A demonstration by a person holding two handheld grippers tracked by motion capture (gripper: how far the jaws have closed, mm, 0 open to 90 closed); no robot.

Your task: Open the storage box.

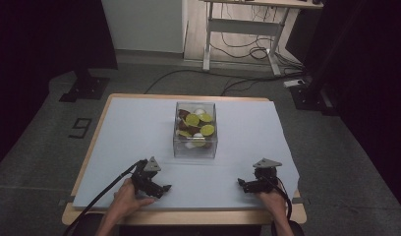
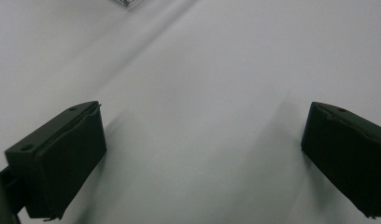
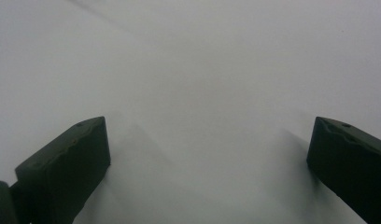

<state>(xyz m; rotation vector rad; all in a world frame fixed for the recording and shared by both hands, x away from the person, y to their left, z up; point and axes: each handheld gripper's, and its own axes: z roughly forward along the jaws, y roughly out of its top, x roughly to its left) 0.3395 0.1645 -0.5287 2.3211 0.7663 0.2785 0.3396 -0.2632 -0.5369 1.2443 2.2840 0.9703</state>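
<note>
Both hands rest at the near edge, left gripper (image 1: 165, 188) and right gripper (image 1: 241, 183) gaping, empty. Mid-table sits the clear box (image 1: 195, 147) of lime slices (image 1: 192, 119) — probably light, slick, soft — pinch one by its rim.

Clear box (image 1: 195, 147) contents — green, brown and white pieces, too small to identify | left gripper view: a corner of the box (image 2: 126, 3) cut off by the top edge | left gripper (image 2: 202, 154) jaw bases cut off at the bottom edge | right gripper (image 3: 209, 168) — likewise, bases out of frame.
</note>
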